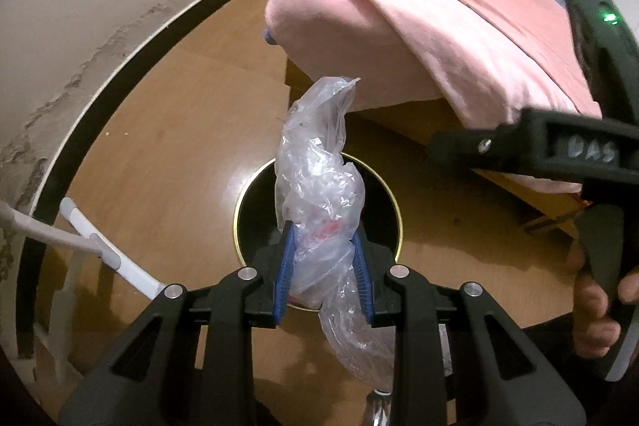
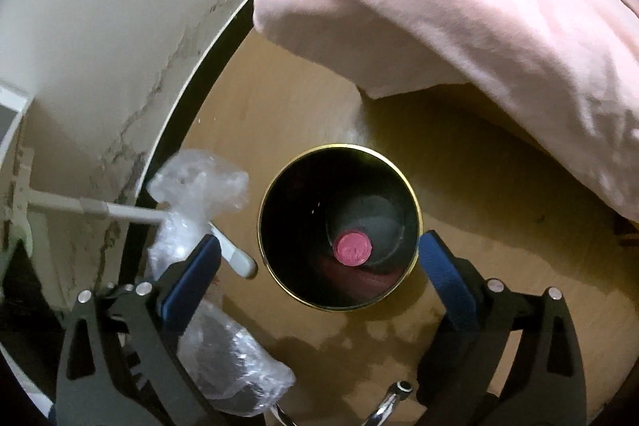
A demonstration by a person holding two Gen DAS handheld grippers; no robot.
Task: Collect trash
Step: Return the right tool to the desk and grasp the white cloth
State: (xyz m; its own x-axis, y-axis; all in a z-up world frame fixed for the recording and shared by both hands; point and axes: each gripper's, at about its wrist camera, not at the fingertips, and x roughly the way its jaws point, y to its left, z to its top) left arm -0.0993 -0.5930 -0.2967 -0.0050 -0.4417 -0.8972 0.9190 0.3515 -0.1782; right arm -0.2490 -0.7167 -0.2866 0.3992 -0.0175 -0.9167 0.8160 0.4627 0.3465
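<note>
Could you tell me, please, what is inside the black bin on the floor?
Inside the black bin a round pink disc lies low down, over a grey base, with something reddish beside it. The rest is too dark to tell.

We take this for a bedroom in a home: a bed (image 1: 419, 38) on a low wooden frame, draped in a pink cover (image 2: 459, 6), stands on a wood-look floor (image 1: 167, 130). The plaster wall (image 1: 100, 6) flakes above a dark skirting board (image 1: 120, 66), and a small black bin (image 2: 339, 230) sits beside the bed.
</note>
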